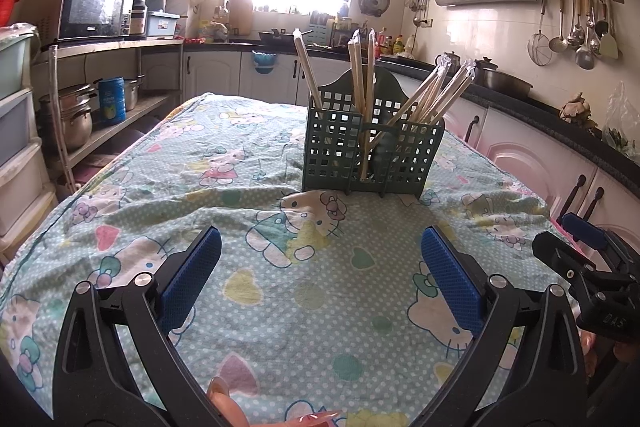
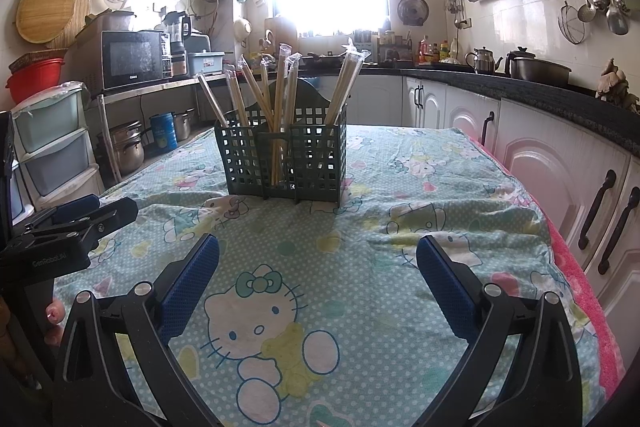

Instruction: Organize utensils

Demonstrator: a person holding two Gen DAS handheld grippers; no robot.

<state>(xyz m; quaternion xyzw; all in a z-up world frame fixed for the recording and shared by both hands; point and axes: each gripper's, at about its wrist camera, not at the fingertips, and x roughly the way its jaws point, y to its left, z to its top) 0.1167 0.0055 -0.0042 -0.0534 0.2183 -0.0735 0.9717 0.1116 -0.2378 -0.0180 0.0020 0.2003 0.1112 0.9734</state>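
A dark green lattice utensil caddy stands on the table, a little beyond both grippers. Several plastic-wrapped wooden chopsticks stand upright or leaning in its compartments. My left gripper hovers open over the cloth in front of the caddy, nothing between its blue pads. My right gripper is open too and holds nothing. In the left wrist view the right gripper's body shows at the right edge. The left gripper's body shows at the left edge of the right wrist view.
A cartoon-cat tablecloth covers the table. White cabinets with black handles run close along the right. A shelf with pots and plastic drawers stands at the left. A pot and kettle sit on the counter.
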